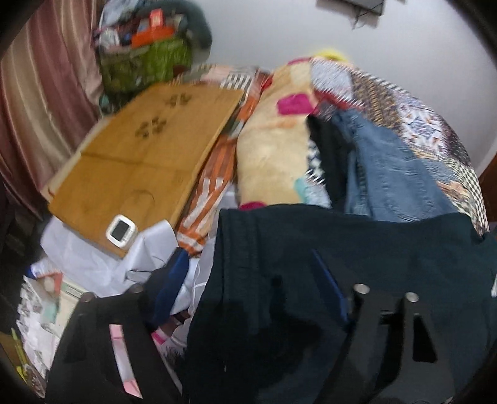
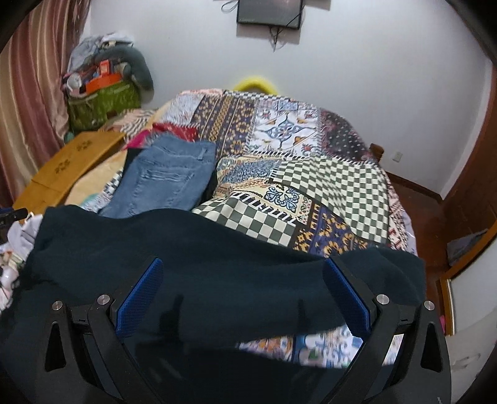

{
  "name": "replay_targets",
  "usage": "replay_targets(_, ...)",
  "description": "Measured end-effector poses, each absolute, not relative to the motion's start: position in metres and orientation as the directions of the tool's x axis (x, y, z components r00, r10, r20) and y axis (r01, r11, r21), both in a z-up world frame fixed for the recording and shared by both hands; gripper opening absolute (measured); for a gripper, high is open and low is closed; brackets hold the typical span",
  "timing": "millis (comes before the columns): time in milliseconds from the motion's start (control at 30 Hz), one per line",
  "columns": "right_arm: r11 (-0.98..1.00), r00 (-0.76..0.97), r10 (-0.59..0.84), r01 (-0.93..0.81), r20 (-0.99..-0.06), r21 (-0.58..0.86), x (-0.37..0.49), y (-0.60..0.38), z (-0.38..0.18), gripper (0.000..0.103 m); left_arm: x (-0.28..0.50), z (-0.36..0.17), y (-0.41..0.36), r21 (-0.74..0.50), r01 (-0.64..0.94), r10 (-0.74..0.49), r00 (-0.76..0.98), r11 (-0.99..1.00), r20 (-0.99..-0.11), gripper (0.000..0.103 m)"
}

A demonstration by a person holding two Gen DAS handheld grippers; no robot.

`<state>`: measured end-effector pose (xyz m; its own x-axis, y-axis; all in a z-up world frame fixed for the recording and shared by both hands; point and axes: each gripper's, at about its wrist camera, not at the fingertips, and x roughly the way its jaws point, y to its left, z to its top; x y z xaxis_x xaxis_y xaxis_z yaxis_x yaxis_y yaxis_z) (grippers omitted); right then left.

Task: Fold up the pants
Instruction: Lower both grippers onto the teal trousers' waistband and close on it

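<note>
Your right gripper (image 2: 242, 298) is spread wide, dark pants (image 2: 192, 248) bunched between its fingers at the bed's (image 2: 326, 174) near edge. Your left gripper (image 1: 242, 310) also looks wide; pants drape over it. Folded jeans (image 2: 167, 177) lie beyond.

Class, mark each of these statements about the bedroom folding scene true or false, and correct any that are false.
1. The dark pants lie between the wide-apart fingers of the right gripper. True.
2. A pair of blue jeans lies on the patchwork bedspread beyond the dark pants. True.
3. The jeans hang from a hook on the wall. False: they lie on the bed.
4. A small white device with a screen sits on the wooden board. True.
5. The curtain is bright blue. False: it is striped pinkish brown.
6. The screen on the wall shows a bright picture. False: it is dark.
</note>
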<state>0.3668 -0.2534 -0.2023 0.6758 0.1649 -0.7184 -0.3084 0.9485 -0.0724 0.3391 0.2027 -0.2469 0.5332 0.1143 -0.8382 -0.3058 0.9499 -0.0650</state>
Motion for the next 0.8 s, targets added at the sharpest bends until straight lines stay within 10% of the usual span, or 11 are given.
replay_targets(400,0.882,0.508,0.246,-0.470,-0.825,-0.026,0.451,-0.232,-0.244,0.073,0.400,-0.305,0.240,-0.125,-0.333,0.031,0.426,0.935,-0.904,0.054)
replay_targets(800,0.834,0.378,0.353,-0.542,-0.856,0.105,0.461,-0.215,-0.267,0.037,0.399,-0.295,0.238,-0.178,-0.318,-0.020,0.443,0.931,-0.896,0.012)
